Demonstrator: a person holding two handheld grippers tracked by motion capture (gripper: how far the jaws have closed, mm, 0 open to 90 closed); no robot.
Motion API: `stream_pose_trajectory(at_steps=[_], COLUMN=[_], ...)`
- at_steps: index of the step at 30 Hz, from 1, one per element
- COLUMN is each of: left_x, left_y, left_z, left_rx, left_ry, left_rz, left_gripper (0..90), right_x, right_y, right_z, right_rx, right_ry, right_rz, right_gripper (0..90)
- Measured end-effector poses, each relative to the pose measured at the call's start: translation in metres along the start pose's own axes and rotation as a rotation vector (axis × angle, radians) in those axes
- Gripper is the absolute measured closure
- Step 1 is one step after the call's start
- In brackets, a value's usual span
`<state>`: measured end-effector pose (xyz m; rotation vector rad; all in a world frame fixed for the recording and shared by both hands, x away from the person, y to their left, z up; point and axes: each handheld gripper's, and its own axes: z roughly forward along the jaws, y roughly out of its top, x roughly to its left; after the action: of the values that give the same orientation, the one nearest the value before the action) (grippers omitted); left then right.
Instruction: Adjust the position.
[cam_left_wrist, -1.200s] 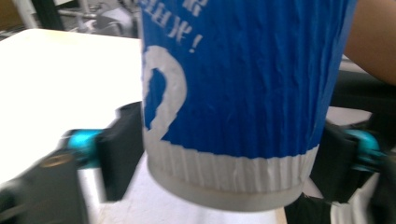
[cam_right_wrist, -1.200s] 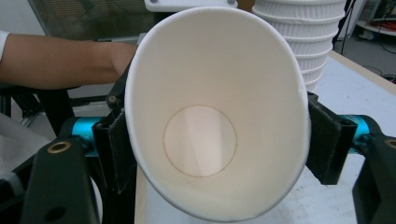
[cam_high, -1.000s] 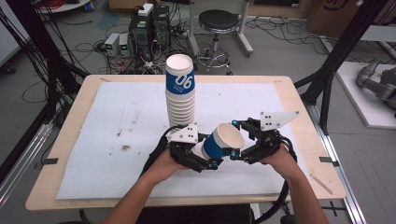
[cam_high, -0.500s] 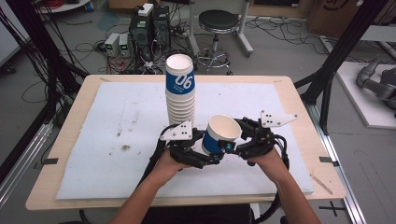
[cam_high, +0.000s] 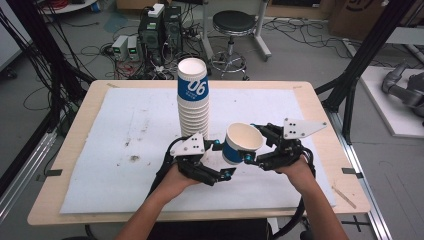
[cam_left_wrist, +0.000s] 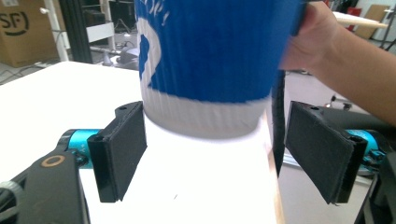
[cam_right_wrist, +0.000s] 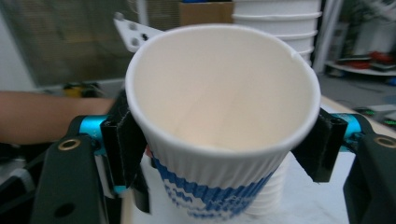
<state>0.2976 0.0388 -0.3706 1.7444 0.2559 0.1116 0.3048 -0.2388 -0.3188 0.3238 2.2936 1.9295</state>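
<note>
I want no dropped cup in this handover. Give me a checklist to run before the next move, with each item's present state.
1. Right hand-held gripper clamps the single cup: ok, pads press both sides.
2. Left hand-held gripper released: ok, its jaws have just been opening and its pads stand apart from the cup wall.
3. Cup upright: not ok, slightly tilted in the high view.
4. Cup empty: ok.
5. Stack of cups upright on the table: ok.
6. Cup clear of the stack: ok.

High view looks down; tool views (close) share the cup (cam_high: 242, 143).
</note>
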Motion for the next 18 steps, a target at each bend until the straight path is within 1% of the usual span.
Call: stream_pose_trajectory(at_steps=[1, 3, 6, 7, 8, 9, 10, 11, 12, 13, 14, 15, 16, 18], left_x=[0.001, 0.000, -0.001, -0.001, -0.001, -0.001, -0.001, -0.001, -0.001, -0.001, -0.001, -0.001, -0.001, 0.000], left_y=[0.000, 0.001, 0.003, 0.003, 0.004, 0.003, 0.003, 0.000, 0.000, -0.001, -0.002, -0.003, -0.003, -0.004], left_z=[-0.003, -0.007, -0.019, -0.019, -0.023, -0.025, -0.027, -0.033, -0.033, -0.036, -0.039, -0.043, -0.043, -0.050], left_rx=[0.000, -0.001, -0.012, -0.012, -0.012, -0.016, -0.013, -0.017, -0.017, -0.021, -0.024, -0.021, -0.021, -0.025], left_ry=[0.004, 0.013, 0.014, 0.014, 0.019, 0.023, 0.027, 0.045, 0.045, 0.057, 0.070, 0.090, 0.090, 0.101], left_rz=[0.000, 0.000, 0.007, 0.007, 0.011, 0.010, 0.013, 0.012, 0.012, 0.007, 0.006, 0.009, 0.009, 0.007], left_gripper=[21.1, 21.1, 21.1, 21.1, 21.1, 21.1, 20.5, 20.2, 20.2, 20.0, 20.0, 20.0, 20.1, 20.0], right_x=[-0.003, -0.004, -0.010, -0.012, -0.012, -0.015, -0.016, -0.017, -0.017, -0.018, -0.018, -0.019, -0.019, -0.020], right_y=[0.001, 0.001, 0.002, 0.002, 0.002, 0.001, 0.000, -0.001, -0.001, -0.002, -0.002, -0.004, -0.004, -0.006], right_z=[-0.003, -0.005, -0.017, -0.019, -0.019, -0.026, -0.028, -0.029, -0.029, -0.031, -0.031, -0.032, -0.032, -0.031], right_rx=[-0.012, -0.017, -0.028, -0.030, -0.030, -0.037, -0.034, -0.025, -0.025, -0.012, -0.012, 0.011, 0.011, 0.040], right_ry=[-0.001, -0.008, -0.062, -0.077, -0.077, -0.105, -0.116, -0.136, -0.136, -0.158, -0.158, -0.179, -0.179, -0.200], right_rz=[0.012, 0.012, 0.011, 0.013, 0.013, 0.028, 0.029, 0.026, 0.026, 0.027, 0.027, 0.020, 0.020, 0.019], right_gripper=[28.3, 28.3, 28.2, 28.3, 28.3, 28.2, 28.2, 28.2, 28.2, 28.2, 28.2, 28.2, 28.2, 28.2])
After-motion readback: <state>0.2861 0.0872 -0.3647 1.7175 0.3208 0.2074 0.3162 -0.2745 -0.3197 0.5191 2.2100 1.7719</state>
